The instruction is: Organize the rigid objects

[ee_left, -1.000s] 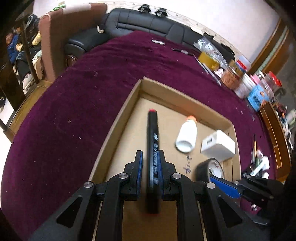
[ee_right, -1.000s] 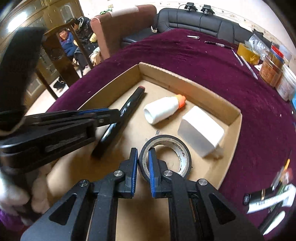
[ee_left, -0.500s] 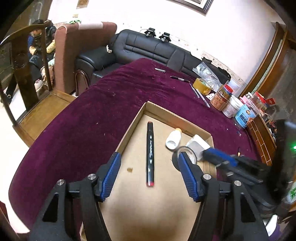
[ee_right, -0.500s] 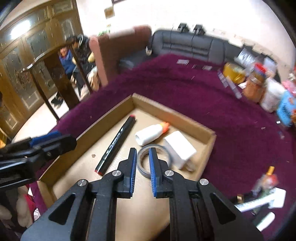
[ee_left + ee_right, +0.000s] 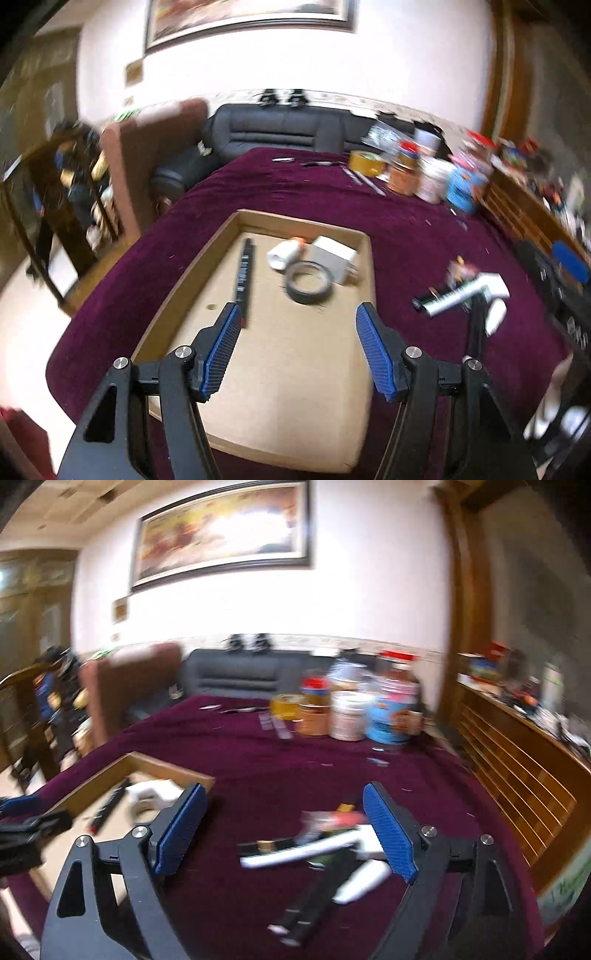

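Hovering over cardboard tray, left gripper wide, empty; marker, tape roll inside. Right gripper wide above loose pens.

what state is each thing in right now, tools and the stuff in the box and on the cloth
left tool: open, empty, above the box
right tool: open, empty, over the loose pile
cardboard box: open-topped, on the cloth
black marker: lying flat in the box
tape roll: lying flat in the box
white bottle: on its side
loose pile: on the cloth, outside the box
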Motion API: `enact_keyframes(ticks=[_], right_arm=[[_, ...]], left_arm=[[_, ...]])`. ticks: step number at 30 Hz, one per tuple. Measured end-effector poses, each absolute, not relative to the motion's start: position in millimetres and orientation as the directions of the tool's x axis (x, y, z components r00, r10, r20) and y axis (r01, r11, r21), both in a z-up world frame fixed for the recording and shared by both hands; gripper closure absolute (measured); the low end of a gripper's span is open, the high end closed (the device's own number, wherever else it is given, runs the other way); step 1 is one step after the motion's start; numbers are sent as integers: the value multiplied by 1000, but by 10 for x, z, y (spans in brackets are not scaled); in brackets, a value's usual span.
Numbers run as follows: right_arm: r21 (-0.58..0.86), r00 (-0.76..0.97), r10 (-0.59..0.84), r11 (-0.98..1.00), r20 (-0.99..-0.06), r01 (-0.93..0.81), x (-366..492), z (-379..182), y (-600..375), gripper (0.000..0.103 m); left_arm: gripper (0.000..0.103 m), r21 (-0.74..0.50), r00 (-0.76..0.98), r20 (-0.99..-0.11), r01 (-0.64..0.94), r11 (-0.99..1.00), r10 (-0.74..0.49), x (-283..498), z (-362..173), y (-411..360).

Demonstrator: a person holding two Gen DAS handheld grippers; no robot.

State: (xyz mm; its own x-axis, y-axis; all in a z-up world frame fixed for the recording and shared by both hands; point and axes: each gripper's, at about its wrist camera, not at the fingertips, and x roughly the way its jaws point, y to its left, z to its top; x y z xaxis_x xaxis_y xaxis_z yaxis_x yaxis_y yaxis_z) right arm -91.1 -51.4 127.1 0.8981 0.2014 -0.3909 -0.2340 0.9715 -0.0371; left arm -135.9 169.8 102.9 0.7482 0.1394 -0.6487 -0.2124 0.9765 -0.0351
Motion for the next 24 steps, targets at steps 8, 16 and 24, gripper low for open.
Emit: enact_keyframes(ticks=[8, 16, 24], right_arm=[[188, 795, 189, 978, -577, -96, -645, 920, -1427, 16], [321, 774, 183, 947, -606, 28, -361, 672, -2039, 16], [414, 779, 164, 900, -605, 132, -265, 397, -2488, 16]], left_arm=[[44, 59, 726, -678, -102, 993, 115, -1346, 1026, 1022], [44, 95, 721, -678, -107, 990, 144, -1404, 1072, 868], [44, 49, 723, -682, -107, 993, 112, -1445, 1058, 760]])
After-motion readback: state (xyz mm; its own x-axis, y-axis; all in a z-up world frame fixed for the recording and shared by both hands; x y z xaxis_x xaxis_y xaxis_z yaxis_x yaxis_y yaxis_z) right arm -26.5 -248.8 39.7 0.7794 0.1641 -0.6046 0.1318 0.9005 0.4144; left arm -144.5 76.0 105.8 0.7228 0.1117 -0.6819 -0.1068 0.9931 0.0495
